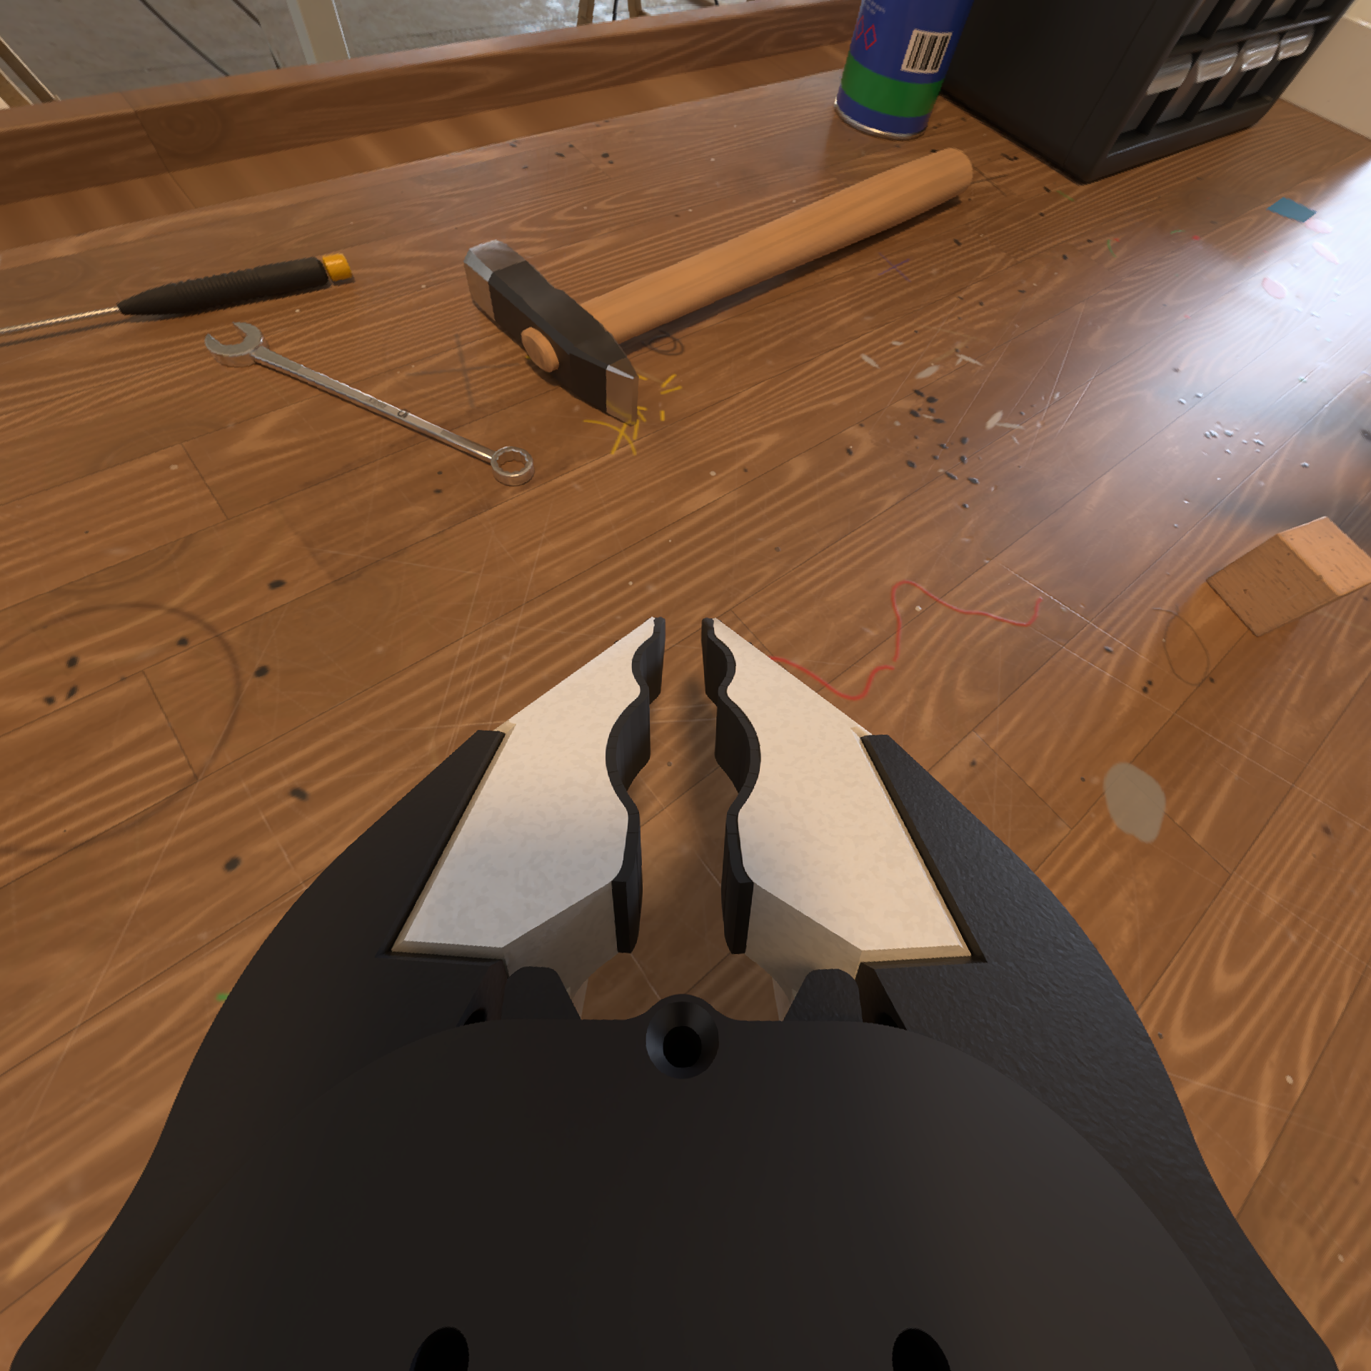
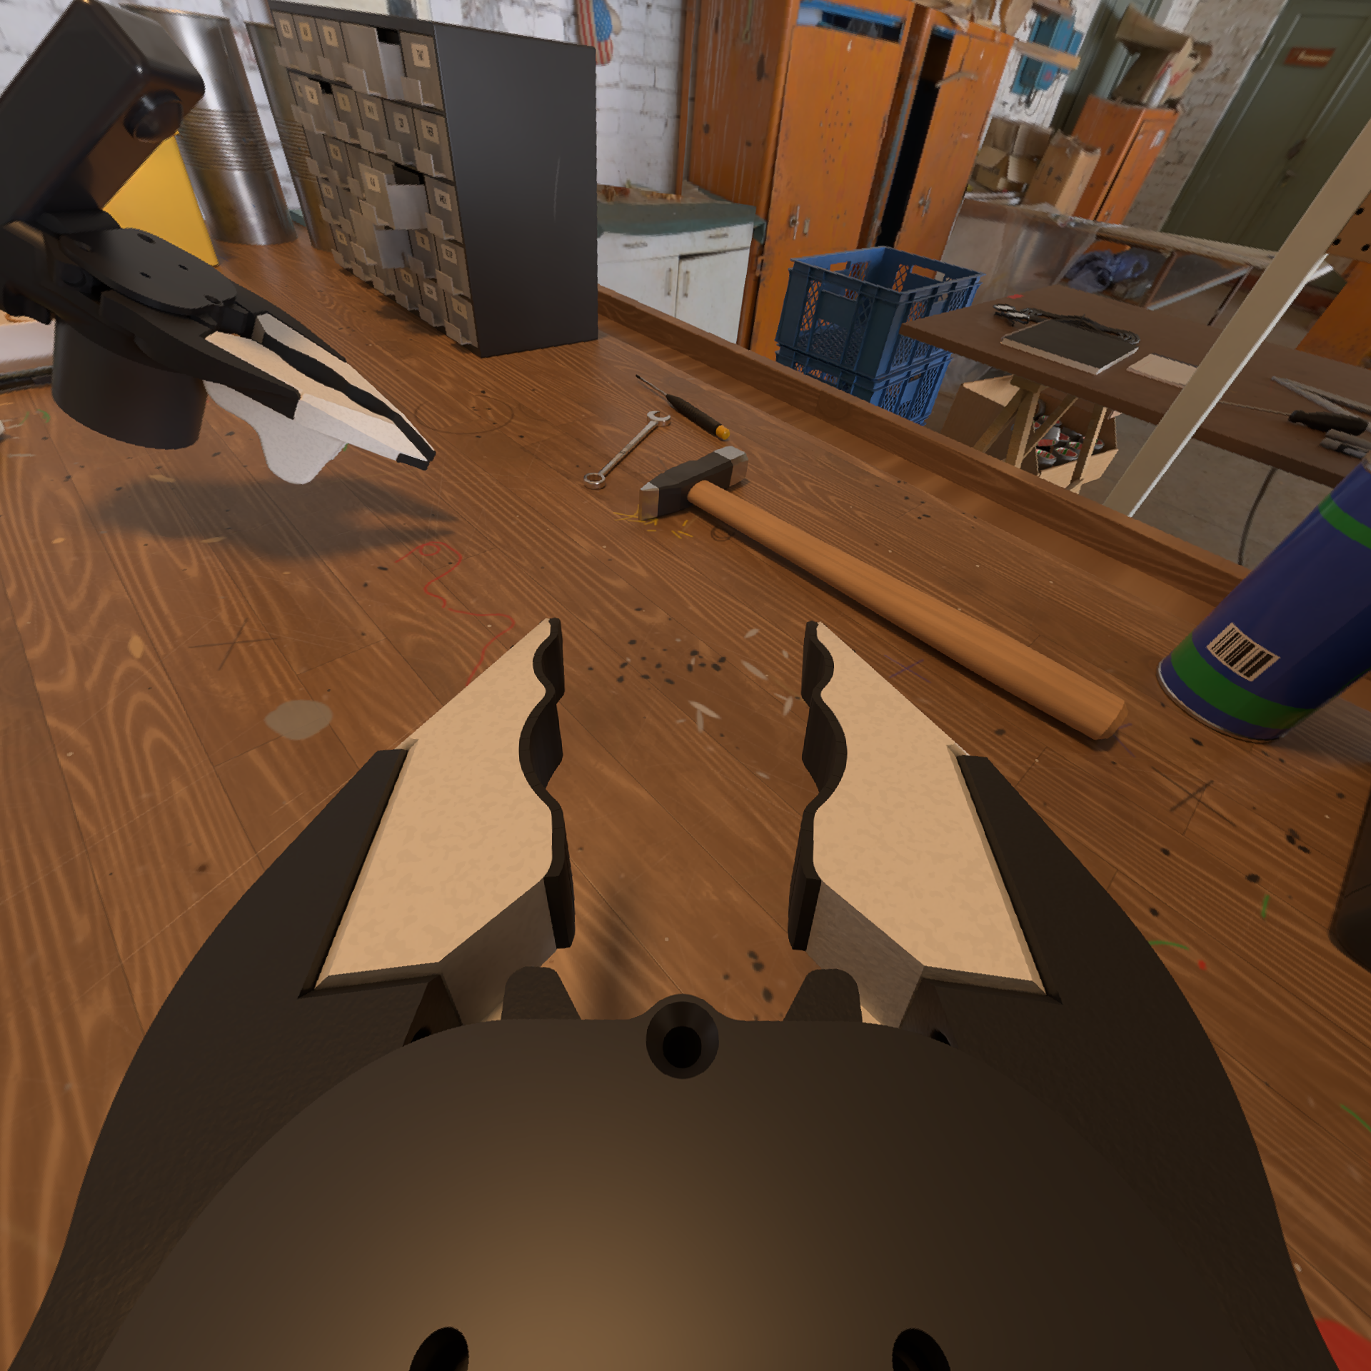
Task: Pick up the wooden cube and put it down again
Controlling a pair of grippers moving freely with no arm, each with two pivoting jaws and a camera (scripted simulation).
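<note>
two grippers above a wooden workbench (image 1: 297, 519). the left gripper (image 1: 683, 630) hovers with its fingers nearly pressed together, a narrow slit between them, pinching nothing; the right gripper (image 2: 682, 630) has its fingers spread wide and empty. the wooden cube (image 1: 1276, 593) rests on the bench at the right edge of the left wrist view, well apart from the left gripper and partly cut off by the frame; it does not appear in the right wrist view, so its position relative to the right gripper cannot be told. likely risks: the nearly closed left fingers would nudge the cube rather than straddle it, and a blind approach could sweep into the hammer (image 2: 853, 579) or the spray can (image 2: 1276, 653), itself cropped. the wrench (image 1: 371, 404) and screwdriver (image 1: 230, 285) lie farther off.
</note>
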